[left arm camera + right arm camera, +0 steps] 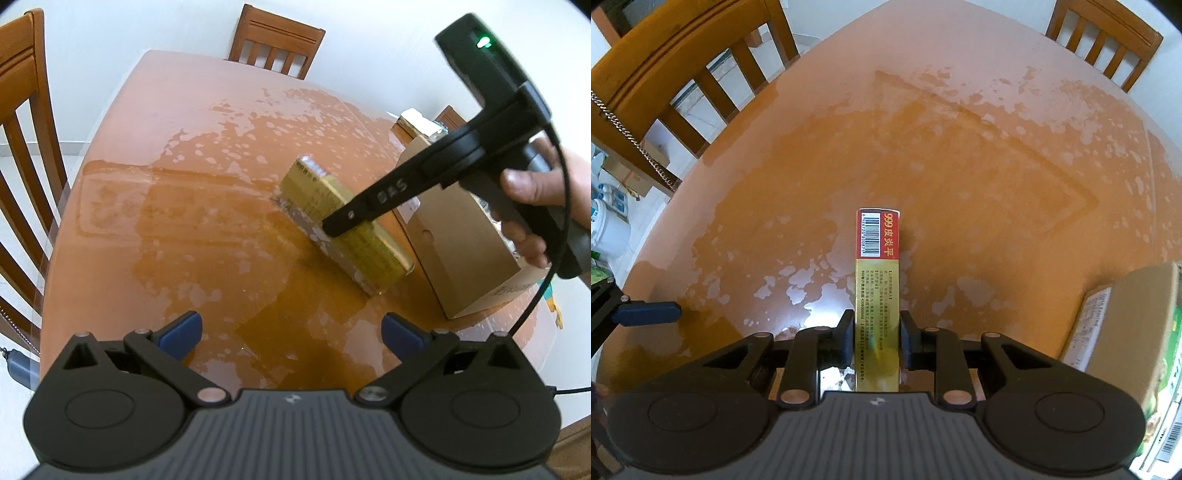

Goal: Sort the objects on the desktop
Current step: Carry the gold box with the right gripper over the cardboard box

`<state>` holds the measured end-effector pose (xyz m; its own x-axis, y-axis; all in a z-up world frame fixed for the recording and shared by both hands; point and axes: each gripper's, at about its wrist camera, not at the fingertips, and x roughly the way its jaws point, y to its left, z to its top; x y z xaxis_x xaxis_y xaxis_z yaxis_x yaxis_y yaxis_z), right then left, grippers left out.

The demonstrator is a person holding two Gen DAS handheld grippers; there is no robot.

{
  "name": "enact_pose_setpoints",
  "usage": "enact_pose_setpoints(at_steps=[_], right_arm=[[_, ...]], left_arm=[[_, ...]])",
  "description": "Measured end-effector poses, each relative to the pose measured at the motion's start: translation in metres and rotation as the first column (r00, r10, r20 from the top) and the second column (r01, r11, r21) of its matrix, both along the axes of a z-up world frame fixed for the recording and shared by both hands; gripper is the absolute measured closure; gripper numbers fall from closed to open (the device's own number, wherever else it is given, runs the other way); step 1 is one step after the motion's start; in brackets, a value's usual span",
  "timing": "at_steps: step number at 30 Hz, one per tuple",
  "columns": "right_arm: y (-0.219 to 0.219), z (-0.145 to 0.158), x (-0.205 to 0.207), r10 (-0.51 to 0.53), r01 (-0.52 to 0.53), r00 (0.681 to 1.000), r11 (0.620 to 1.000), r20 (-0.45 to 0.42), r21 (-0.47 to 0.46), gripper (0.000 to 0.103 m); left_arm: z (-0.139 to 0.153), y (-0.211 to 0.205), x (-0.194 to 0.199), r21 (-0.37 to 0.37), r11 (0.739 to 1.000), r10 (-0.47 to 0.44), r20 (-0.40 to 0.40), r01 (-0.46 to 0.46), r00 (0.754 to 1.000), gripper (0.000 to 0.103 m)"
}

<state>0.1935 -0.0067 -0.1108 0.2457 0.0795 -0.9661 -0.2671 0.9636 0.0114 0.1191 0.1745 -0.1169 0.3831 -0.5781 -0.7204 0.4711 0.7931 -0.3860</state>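
Note:
A long gold medicine box with a red end and a barcode lies on its narrow side on the orange table. My right gripper is shut on the near end of the box. In the left wrist view the same gold box sits mid-table with the right gripper clamped on it from the right. My left gripper is open and empty, its blue pads apart above the table's near side.
A brown cardboard box stands just right of the gold box; it also shows at the right edge. Wooden chairs stand around the table. The left gripper's blue fingertip shows at the left.

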Motion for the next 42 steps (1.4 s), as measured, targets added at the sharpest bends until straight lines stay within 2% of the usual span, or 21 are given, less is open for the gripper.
enact_pose_setpoints(at_steps=[9,14,20,27,32,36,42], right_arm=[[-0.01,0.041,-0.014,-0.01,0.007,0.997,0.999,0.07,0.043,0.075],[-0.036,0.073,-0.028,-0.063,0.048,0.99,0.991,0.122,0.123,0.075],[-0.102,0.112,-0.046,-0.168,0.126,0.97,0.965,0.173,0.231,0.075],[-0.202,0.137,-0.087,-0.211,0.165,0.958,0.96,0.194,0.227,0.075],[-0.27,0.137,-0.113,-0.186,0.137,0.968,0.954,0.166,0.267,0.075],[-0.308,0.132,-0.12,-0.136,0.09,0.979,0.957,0.152,0.275,0.075],[-0.336,0.121,-0.111,0.041,-0.072,0.992,0.963,0.121,0.259,0.075]], left_arm=[[0.007,-0.007,-0.006,0.003,1.0,-0.03,0.022,0.03,0.999,0.0],[0.017,-0.014,-0.012,-0.006,0.999,-0.031,0.026,0.031,0.999,0.0],[0.033,-0.031,-0.022,-0.043,0.999,-0.004,0.011,0.005,1.0,0.0],[0.045,-0.093,-0.042,-0.012,1.0,-0.016,0.025,0.016,1.0,0.0],[0.053,-0.146,-0.058,-0.031,0.999,-0.008,0.029,0.009,1.0,0.0],[0.058,-0.183,-0.068,-0.045,0.999,0.032,0.031,-0.03,0.999,0.0],[0.062,-0.214,-0.08,-0.003,0.998,0.069,0.034,-0.069,0.997,0.0]])
